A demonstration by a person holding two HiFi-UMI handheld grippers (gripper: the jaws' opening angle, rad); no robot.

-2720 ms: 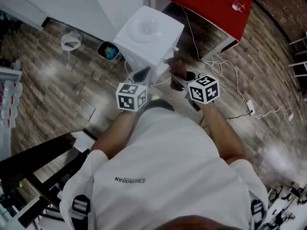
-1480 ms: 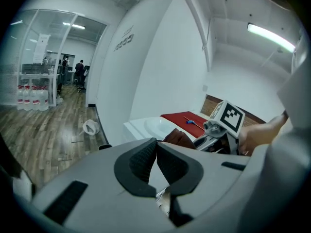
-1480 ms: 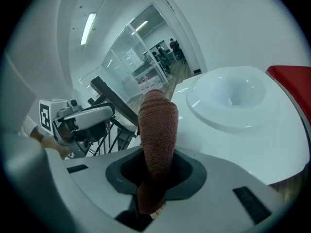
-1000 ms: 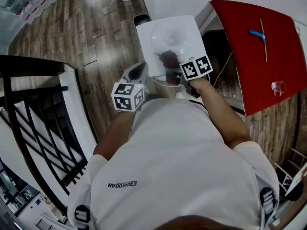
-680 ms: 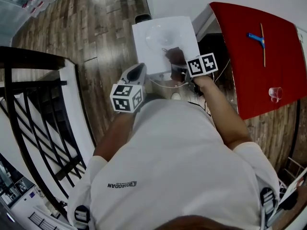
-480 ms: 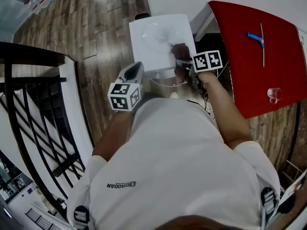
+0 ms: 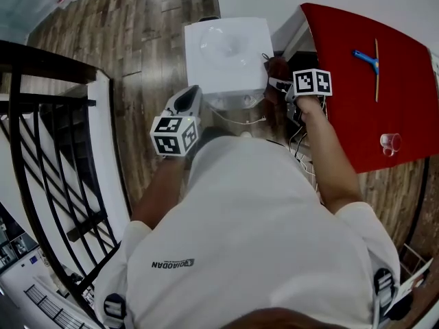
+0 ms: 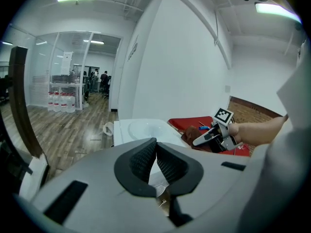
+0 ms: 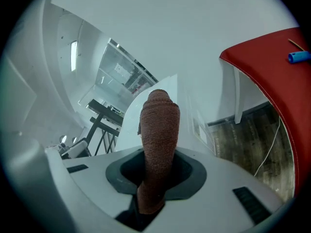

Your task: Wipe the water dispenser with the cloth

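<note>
- At your far left, the black railing point(image 7: 42, 115) runs out of the head view. It plays no part in the wiping.
- Your left gripper point(image 7: 185, 100) hangs just beside the near-left corner of the water dispenser point(image 7: 226, 50). Its jaws are pressed together with nothing between them. It looks parked there because one tool is enough for the wiping and this spot keeps it clear of the other arm.
- The dispenser stands against the wall, with the round recess in its top facing you. From above, its top hides the front face, so you can't see any taps or whether that face needs wiping. A white cable point(image 7: 236, 120) loops just below it, and where the cable ends is not visible.
- Your right gripper point(image 7: 278, 83) is at the dispenser's right edge, pinching the brown cloth point(image 9: 158, 130). A tall roll of cloth stands out past the jaws, which probably lets fabric rather than plastic meet the white side panel. The right gripper view shows that panel right behind the cloth, but neither view shows whether they actually touch.
- To the right, the red table point(image 7: 357, 94) carries a blue tool point(image 7: 365, 57) and a clear cup point(image 7: 389, 142), both well apart from the work. Your arm hides the floor between the table and the dispenser.
</note>
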